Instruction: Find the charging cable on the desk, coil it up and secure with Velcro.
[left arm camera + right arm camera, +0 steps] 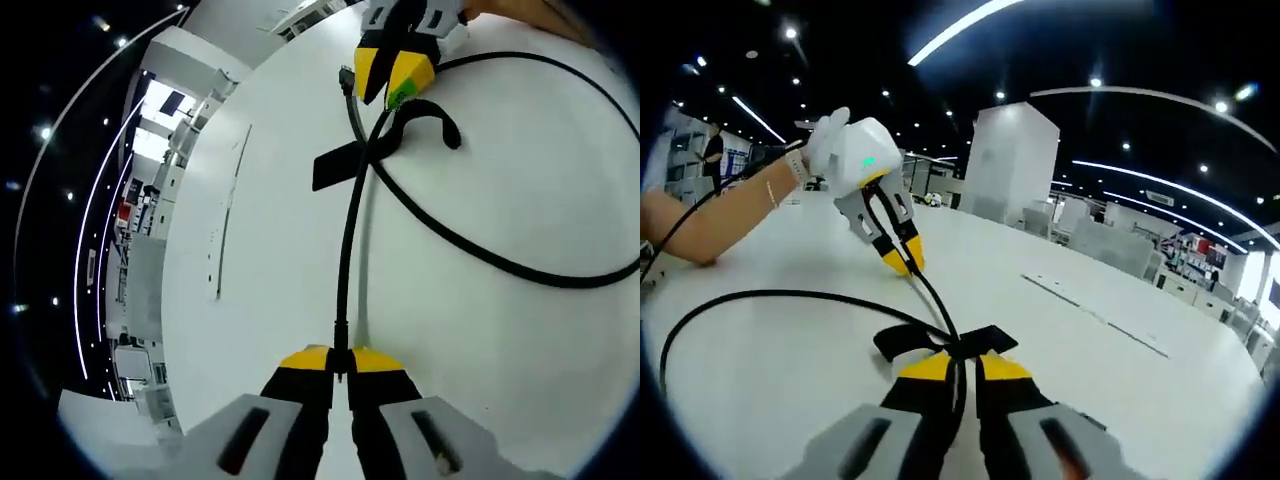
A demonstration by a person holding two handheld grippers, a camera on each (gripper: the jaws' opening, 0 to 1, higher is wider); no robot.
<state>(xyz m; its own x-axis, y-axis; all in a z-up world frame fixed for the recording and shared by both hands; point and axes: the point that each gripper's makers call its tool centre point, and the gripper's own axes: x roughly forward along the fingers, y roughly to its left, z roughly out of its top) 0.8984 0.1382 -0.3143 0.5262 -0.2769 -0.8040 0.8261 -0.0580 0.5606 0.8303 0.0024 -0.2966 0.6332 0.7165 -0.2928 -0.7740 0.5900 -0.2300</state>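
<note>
Left claw (340, 362) is closed on the black cable (345, 250), which runs taut across the white tabletop (280, 200) to the right claw (395, 80), also clamped on it beside the black Velcro strap (345, 160).

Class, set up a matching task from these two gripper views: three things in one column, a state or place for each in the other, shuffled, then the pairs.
Things:
1. charging cable
2. Velcro strap
3. left gripper

States:
A. black strip attached to the cable, spread near the right gripper
B. shut on a straight stretch of cable
C. lies in a wide loop on the white desk

Pairs: 1-C, 2-A, 3-B
</note>
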